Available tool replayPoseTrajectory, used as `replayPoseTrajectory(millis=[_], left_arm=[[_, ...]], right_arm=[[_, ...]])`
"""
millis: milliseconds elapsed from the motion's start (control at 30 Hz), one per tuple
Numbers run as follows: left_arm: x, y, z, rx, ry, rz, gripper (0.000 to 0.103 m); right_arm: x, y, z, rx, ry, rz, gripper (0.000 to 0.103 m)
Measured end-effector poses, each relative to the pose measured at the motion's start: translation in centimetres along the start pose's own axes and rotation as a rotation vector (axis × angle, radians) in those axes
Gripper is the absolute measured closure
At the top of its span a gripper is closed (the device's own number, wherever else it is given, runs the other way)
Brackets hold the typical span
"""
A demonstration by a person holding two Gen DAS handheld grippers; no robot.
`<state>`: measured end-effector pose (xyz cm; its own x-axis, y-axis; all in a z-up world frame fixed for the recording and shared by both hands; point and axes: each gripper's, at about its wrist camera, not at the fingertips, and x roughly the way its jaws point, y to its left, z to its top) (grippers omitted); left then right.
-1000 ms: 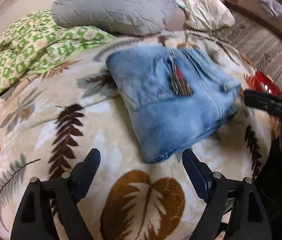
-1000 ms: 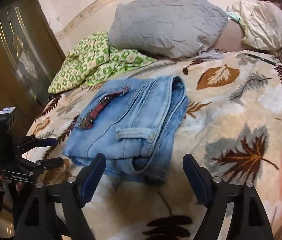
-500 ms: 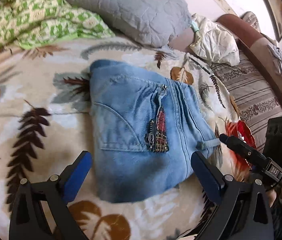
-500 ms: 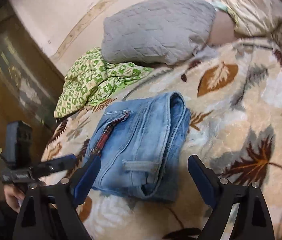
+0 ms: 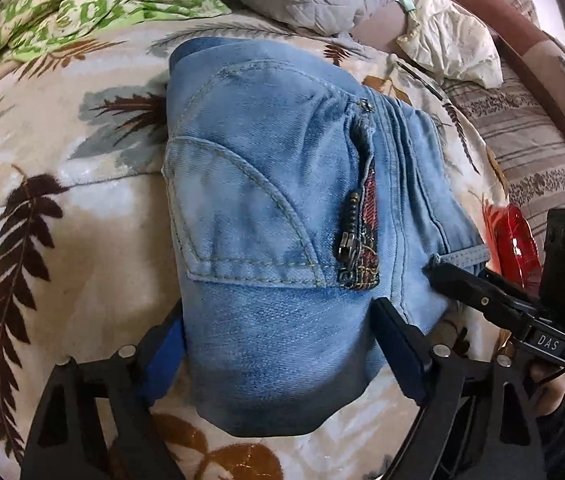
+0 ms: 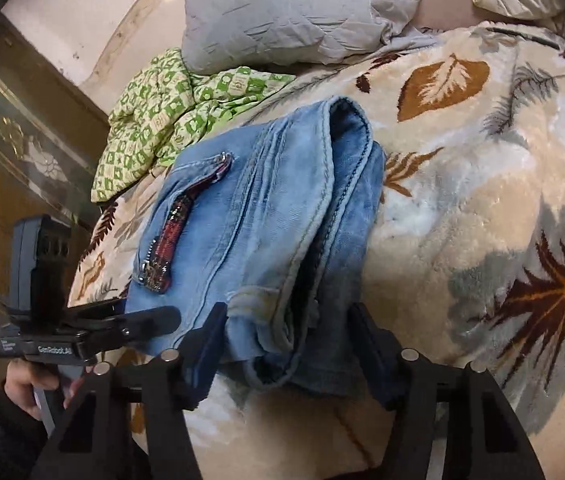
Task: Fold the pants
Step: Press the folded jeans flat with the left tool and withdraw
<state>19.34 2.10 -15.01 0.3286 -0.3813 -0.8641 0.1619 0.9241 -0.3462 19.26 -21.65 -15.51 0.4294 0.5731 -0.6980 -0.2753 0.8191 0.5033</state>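
The fingers (image 5: pixel 398 344) of the left gripper (image 5: pixel 278 354) and right gripper (image 6: pixel 288 354) were closing astride the folded jeans (image 5: pixel 274 208), not yet clamped. The jeans lay on the leaf-print blanket (image 6: pixel 482 184); beyond them sat a grey pillow (image 6: pixel 302 8) and green quilt (image 5: pixel 82 4).

- Folded pants (image 5: pixel 266 216) lie on a blanket (image 5: pixel 82 208) spread over a bed, a zipper (image 5: pixel 356 236) on their upper face
- Behind the pants, a pillow (image 6: pixel 302 8) rests at the head of the bed, with a quilt (image 6: pixel 162 116) bunched beside it on the left
- A second pillow (image 5: pixel 450 40) sits to the right of the first
- The left gripper (image 5: pixel 278 348) straddles the near edge of the pants, jaws closing, one finger on either side
- The right gripper (image 6: pixel 286 344) brackets the near right corner of the pants, jaws closing
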Motion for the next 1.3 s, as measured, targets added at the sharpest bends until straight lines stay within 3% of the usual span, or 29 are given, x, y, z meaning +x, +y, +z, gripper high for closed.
replayPoseTrajectory(millis=[133,400,567,667,800,1067,1300], left_arm=[[0.1,0.1,0.0,0.017,-0.003,0.004,0.02],[0.7,0.1,-0.2,0.046,-0.023,0.025,0.019],[0.6,-0.1,-0.3,0.04,-0.038,0.042,0.015],[-0.2,0.4,-0.6,0.018,-0.074,0.071,0.0],[-1.9,1.1,-1.4,-0.039,-0.118,0.041,0.0],[-5.3,0.3,-2.6,0.07,-0.212,0.17,0.0],[-5.8,-1.1,-3.1,0.14,-0.28,0.315,0.0]], right_arm=[[0.3,0.3,-0.2,-0.039,0.005,-0.037,0.043],[1.0,-0.6,-0.4,-0.017,0.008,-0.024,0.041],[1.2,-1.1,-0.6,0.016,0.005,-0.014,0.035],[0.6,-0.9,-0.5,0.037,-0.002,-0.029,0.025],[-0.7,-0.4,-0.6,0.05,-0.008,-0.078,0.014],[-3.9,1.0,-0.8,-0.005,-0.054,-0.125,0.014],[-4.9,1.9,-1.0,-0.016,-0.089,-0.144,0.014]])
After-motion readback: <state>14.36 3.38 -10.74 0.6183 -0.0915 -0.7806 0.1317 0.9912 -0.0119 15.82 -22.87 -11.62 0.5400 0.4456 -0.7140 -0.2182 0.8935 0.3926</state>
